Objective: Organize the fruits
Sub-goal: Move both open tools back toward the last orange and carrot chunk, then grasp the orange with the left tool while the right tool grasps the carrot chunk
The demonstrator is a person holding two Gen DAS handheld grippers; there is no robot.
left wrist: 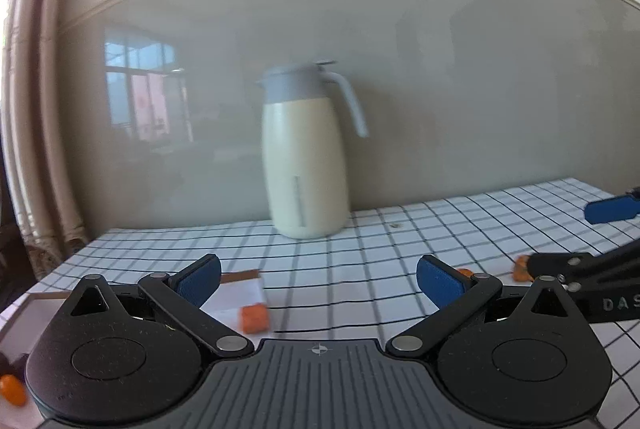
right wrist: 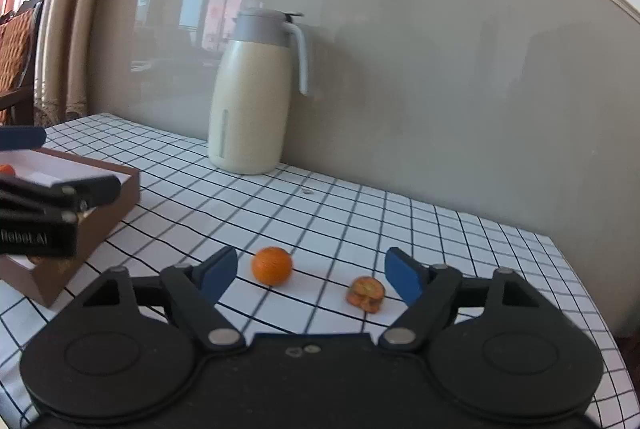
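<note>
Small orange fruit cut off at the left wrist view's lower-left corner, orange block smeared by blur, brown box half hidden behind the left tool, its contents unclear

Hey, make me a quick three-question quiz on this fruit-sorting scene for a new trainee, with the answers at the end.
1. True or false: the right gripper is clamped on the round orange fruit.
2. Which stands against the wall: A) a kettle-style jug, B) a blender, C) a vase?
3. What lies on the checked tablecloth to the right of the round orange fruit, in the right wrist view?

Key
1. False: its jaws are apart and the fruit lies on the cloth ahead of them.
2. A.
3. A flattened, darker orange fruit; what kind is unclear.
</note>
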